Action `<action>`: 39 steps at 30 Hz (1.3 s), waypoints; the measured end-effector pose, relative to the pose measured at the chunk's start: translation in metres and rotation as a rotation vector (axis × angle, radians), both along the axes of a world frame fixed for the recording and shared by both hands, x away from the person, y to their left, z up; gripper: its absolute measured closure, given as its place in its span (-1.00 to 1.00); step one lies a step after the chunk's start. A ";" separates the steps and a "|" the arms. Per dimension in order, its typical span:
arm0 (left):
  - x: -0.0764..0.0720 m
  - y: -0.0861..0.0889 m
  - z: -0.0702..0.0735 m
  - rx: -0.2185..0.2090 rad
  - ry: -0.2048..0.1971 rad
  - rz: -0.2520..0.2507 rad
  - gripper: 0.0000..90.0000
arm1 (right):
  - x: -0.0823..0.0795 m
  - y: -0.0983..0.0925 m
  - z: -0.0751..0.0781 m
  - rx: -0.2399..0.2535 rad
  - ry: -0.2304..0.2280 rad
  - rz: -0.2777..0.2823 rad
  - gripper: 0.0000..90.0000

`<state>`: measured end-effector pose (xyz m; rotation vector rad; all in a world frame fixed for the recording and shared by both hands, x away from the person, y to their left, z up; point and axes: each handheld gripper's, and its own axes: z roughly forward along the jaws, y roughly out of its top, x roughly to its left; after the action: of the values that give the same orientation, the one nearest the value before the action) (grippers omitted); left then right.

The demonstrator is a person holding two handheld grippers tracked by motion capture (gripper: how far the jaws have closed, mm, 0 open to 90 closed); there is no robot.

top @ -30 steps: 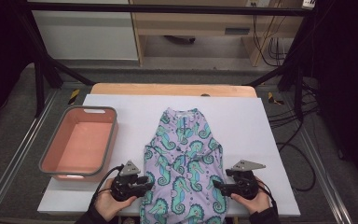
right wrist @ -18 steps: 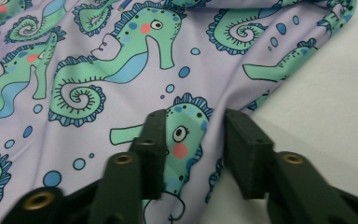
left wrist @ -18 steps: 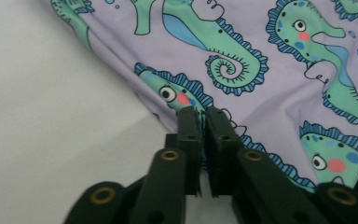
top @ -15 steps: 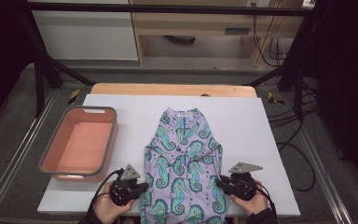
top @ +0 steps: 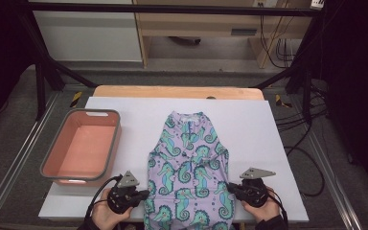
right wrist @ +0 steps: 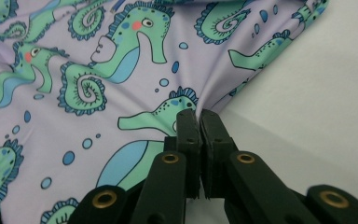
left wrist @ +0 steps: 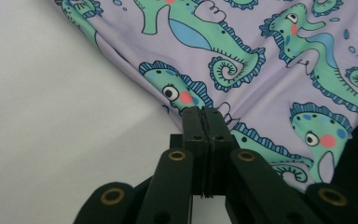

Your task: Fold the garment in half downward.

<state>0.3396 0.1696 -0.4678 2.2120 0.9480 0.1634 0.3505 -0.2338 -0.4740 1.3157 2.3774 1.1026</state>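
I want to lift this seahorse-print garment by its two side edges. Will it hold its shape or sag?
The garment will probably sag: the fabric already puckers where the left gripper and right gripper pinch its edges. It looks thin and light, so the unheld middle would likely droop. Its smooth cloth might slip from a shallow pinch.

We see the white table top (top: 278, 129) evenly and brightly lit from above while the room around it sinks into darkness; close up, the black jaws blur and cast soft shadows.
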 end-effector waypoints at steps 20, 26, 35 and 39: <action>0.034 0.003 0.005 -0.100 -0.116 0.007 -0.31 | 0.013 0.000 0.007 0.105 -0.100 0.007 -0.46; 0.050 0.000 0.010 -0.109 -0.132 0.009 -0.72 | 0.029 0.002 0.010 0.099 -0.115 0.006 -0.67; 0.075 -0.008 0.015 -0.127 -0.121 0.042 -0.83 | 0.046 0.003 0.010 0.103 -0.119 -0.004 -0.77; 0.084 -0.011 0.017 -0.130 -0.124 0.042 -0.83 | 0.047 0.002 0.009 0.098 -0.112 -0.012 -0.80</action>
<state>0.4237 0.1587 -0.4503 2.0391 0.9114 0.2489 0.3979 -0.2321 -0.4654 1.2615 2.2583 1.2688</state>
